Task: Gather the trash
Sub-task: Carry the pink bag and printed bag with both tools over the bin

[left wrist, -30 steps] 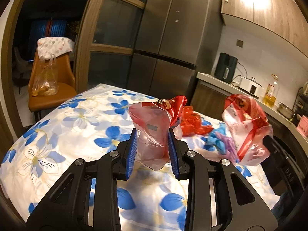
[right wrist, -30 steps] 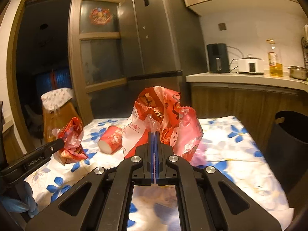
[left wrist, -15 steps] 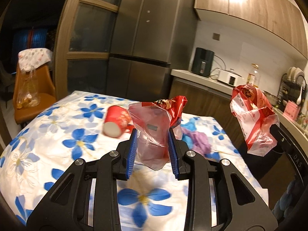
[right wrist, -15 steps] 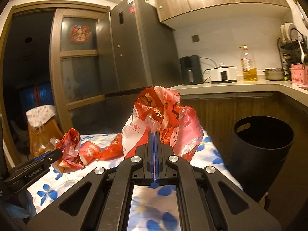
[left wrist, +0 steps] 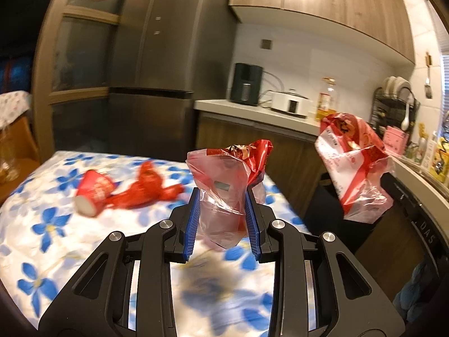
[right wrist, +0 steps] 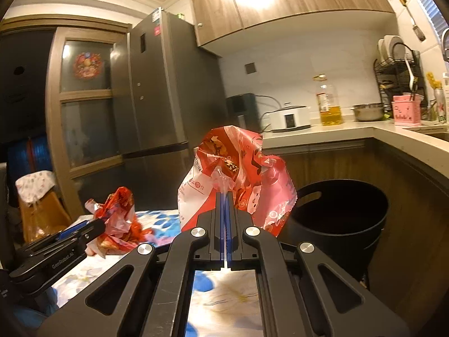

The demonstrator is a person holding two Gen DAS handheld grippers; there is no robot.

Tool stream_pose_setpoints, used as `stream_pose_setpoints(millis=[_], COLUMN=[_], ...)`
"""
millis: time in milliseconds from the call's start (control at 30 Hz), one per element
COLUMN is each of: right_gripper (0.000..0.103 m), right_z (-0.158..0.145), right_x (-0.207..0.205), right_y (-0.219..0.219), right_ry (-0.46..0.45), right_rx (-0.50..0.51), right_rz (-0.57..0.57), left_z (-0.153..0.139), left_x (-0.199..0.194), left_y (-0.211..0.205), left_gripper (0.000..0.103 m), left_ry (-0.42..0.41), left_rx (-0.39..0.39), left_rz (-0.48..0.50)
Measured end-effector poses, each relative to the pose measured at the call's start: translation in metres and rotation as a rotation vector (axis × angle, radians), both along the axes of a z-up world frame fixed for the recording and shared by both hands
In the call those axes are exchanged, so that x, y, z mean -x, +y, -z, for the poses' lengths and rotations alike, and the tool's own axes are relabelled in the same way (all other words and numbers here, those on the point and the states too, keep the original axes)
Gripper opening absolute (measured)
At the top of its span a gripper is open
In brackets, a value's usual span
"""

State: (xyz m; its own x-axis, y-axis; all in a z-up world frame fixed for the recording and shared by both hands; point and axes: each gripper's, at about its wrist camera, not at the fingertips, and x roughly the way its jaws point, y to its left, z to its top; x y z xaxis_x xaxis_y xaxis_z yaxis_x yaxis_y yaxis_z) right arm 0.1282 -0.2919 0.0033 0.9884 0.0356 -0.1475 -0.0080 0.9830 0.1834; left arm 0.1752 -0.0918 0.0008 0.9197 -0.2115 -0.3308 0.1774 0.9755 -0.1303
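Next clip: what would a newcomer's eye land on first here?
Two red plastic wrappers held in mid-air: the right gripper pinches a large crumpled red-and-white bag, the left gripper clamps a smaller clear-and-red wrapper. A black bin stands open beside the flowered table.

Each claw is matte black plastic with triangular cut-outs in its arms, silver round screws at the joints and ribbed blue pads (left wrist: 191, 224) lining the fingers; the left claw (right wrist: 84, 229) bears white lettering along its side.
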Motion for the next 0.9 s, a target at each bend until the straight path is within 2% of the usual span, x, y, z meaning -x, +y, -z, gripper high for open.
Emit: stream_pose_setpoints(millis=[533, 900], right_gripper=[0.002, 0.002], right_z=[-0.008, 0.002], right_x=[-0.007, -0.024], right_y=[-0.089, -0.131], right_ry=[-0.033, -0.012], right_rx=[-0.001, -0.023], right_rz=[0.221, 0.283], left_z=[-0.018, -0.016], left_x=[-0.042, -0.068], left_y=[-0.130, -0.195], left_gripper=[0.030, 0.030], left_ry=[-0.058, -0.071], left_rx=[0.001, 0.009], left_rz=[0.234, 0.329])
